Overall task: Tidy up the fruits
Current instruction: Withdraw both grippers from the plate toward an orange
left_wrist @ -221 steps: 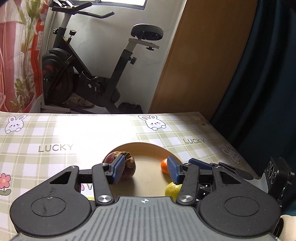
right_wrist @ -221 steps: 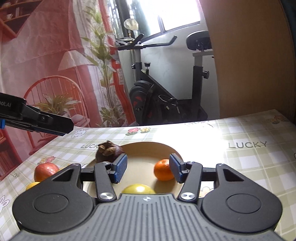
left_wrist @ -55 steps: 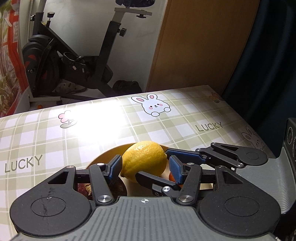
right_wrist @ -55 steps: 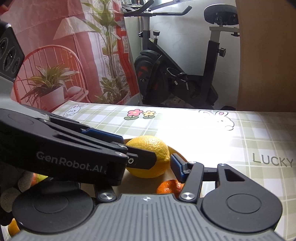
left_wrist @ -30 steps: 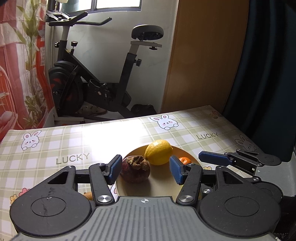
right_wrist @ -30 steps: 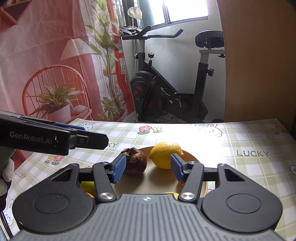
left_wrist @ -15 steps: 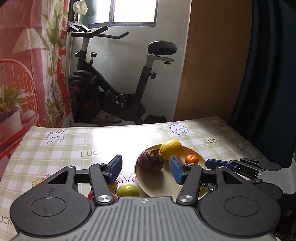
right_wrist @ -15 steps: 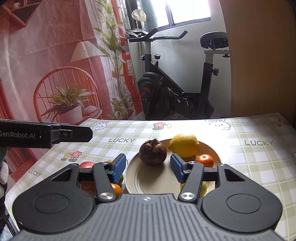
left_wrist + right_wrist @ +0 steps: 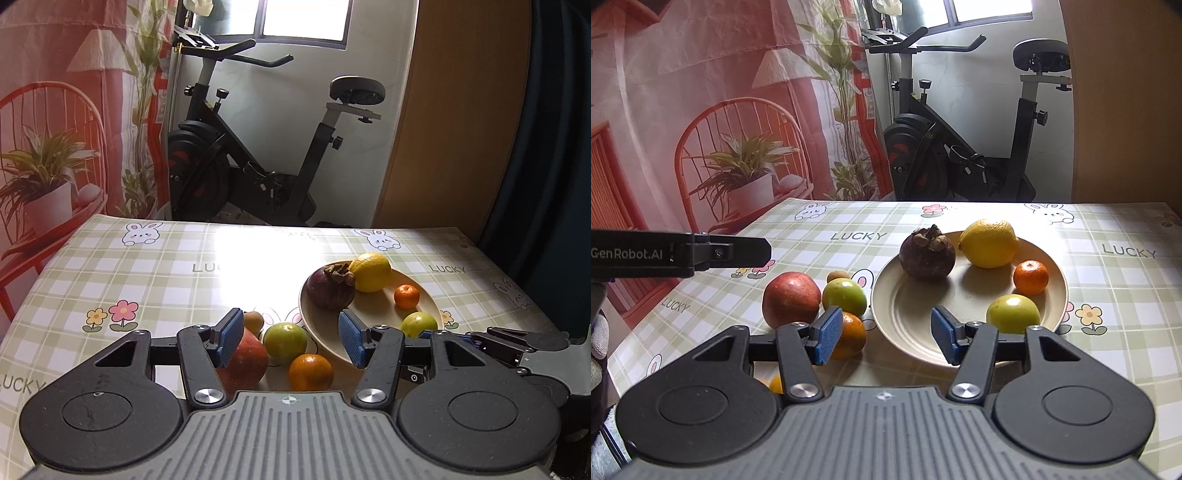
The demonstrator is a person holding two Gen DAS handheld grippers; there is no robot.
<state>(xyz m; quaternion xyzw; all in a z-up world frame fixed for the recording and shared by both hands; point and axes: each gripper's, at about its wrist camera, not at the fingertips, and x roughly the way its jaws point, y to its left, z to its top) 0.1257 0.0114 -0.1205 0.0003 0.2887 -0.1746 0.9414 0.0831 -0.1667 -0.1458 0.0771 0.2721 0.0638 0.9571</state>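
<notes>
A beige plate (image 9: 1052, 291) sat on the surface (image 9: 1126, 332) and carried four fruits: a dark purple mangosteen (image 9: 927, 253) at its far left, a yellow lemon (image 9: 990, 243) just beside it at the far rim, a small orange tangerine (image 9: 1030, 277) at the right, and a green fruit (image 9: 1013, 314) near the front rim. Off the plate, to its left, lay a cluster on the cloth: a red apple (image 9: 791, 300), a second green fruit (image 9: 845, 295) close against the plate's edge, a small brown fruit (image 9: 837, 275) behind it, and an orange (image 9: 851, 334) nearest the cameras, with a sliver of another orange fruit (image 9: 775, 384) showing lower left. The checked green-and-white cloth bore printed rabbits, flowers and the word "LUCKY" in several places. The right gripper (image 9: 886, 334) hovered before the plate's near rim with its blue-padded fingers (image 9: 827, 334) spread wide and empty. The left gripper (image 9: 290, 339) hung over the loose cluster, fingers (image 9: 229, 338) likewise wide apart and holding nothing; seen from the right wrist, its black side read "GenRobot.AI". An exercise bike (image 9: 258, 166) stood behind the surface, beside a red printed curtain (image 9: 701, 110).
</notes>
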